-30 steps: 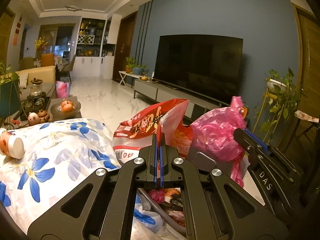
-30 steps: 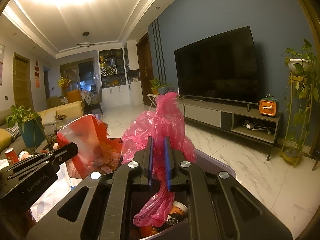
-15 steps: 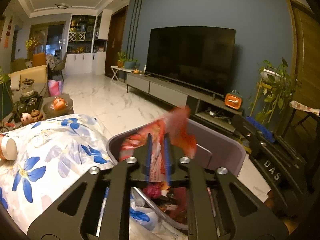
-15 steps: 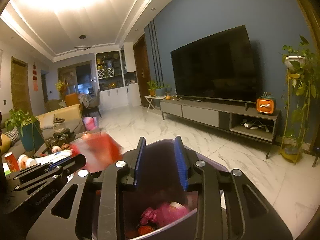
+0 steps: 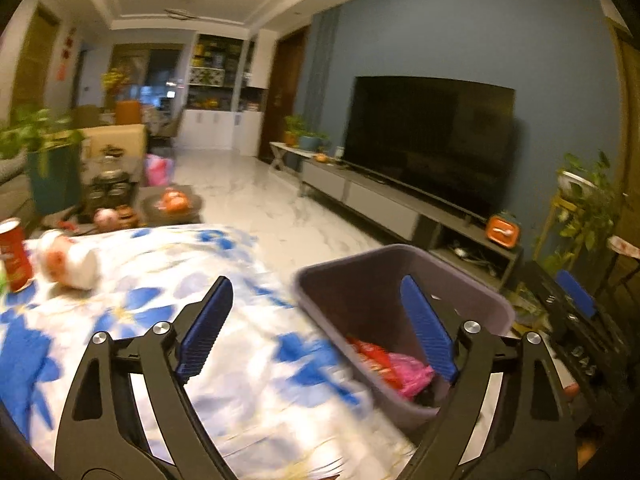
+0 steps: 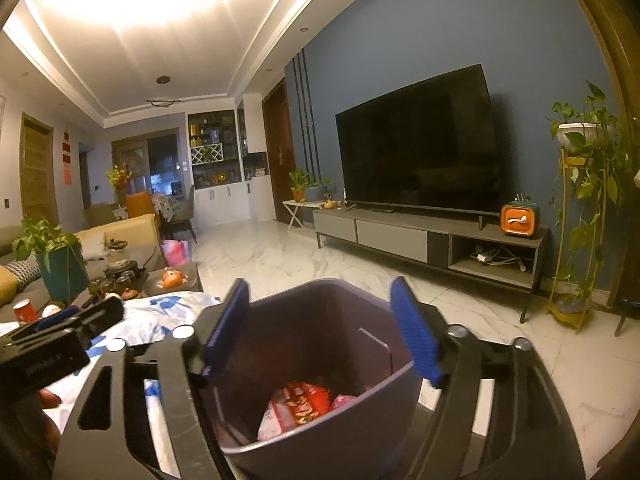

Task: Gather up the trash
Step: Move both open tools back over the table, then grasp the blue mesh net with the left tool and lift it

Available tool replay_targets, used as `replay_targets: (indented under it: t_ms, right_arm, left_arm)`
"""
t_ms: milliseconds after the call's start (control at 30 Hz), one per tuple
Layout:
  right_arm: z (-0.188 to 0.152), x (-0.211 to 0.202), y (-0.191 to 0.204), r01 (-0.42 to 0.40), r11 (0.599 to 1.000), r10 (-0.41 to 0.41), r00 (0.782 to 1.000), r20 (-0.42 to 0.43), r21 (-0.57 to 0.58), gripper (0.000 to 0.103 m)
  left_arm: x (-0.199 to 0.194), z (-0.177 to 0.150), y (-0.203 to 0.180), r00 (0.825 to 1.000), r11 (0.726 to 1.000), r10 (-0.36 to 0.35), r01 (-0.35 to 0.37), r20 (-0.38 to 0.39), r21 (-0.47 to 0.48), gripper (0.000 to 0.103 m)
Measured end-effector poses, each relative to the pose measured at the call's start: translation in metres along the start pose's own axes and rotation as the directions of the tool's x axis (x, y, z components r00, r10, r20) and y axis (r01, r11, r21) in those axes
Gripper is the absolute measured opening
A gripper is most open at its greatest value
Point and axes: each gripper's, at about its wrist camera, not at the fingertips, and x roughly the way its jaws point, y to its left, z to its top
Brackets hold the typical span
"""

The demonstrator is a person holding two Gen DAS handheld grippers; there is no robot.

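Both bags (image 6: 298, 404) now in bin (image 6: 320, 450)

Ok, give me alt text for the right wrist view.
The right gripper, fingers open and empty, hovers over a grey bin holding a red snack bag and pink plastic bag. Behind: marble floor, a TV on a blue wall.

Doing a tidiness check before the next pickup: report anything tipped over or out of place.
One thing stands out: a white cup lies on its side on the flowered cloth, beside an upright red can. The snack bag and pink bag sit inside the bin.
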Motion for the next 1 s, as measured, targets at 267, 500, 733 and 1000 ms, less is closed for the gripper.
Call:
replay_targets:
  t_ms: [267, 500, 733, 1000]
  right_arm:
    - [-0.01, -0.02, 0.022, -0.075, 0.997, 0.075, 0.997, -0.025, -0.007, 0.083]
    - [-0.02, -0.037, 0.062, -0.177, 0.984, 0.175, 0.983, -0.045, -0.032, 0.084]
    - [-0.031, -0.045, 0.115, -0.304, 0.95, 0.298, 0.951, -0.083, -0.072, 0.085]
    - [-0.042, -0.048, 0.175, -0.406, 0.91, 0.395, 0.911, -0.121, -0.086, 0.085]
  left_arm:
    - [-0.047, -0.013, 0.057, 0.982, 0.982, 0.19, -0.189, 0.004, -0.025, 0.086]
    - [-0.098, -0.027, 0.117, 0.935, 0.933, 0.355, -0.354, 0.001, -0.066, 0.086]
    - [-0.147, -0.041, 0.186, 0.873, 0.866, 0.488, -0.486, -0.019, -0.113, 0.086]
    - [-0.163, -0.05, 0.215, 0.896, 0.881, 0.44, -0.444, -0.061, -0.164, 0.086]
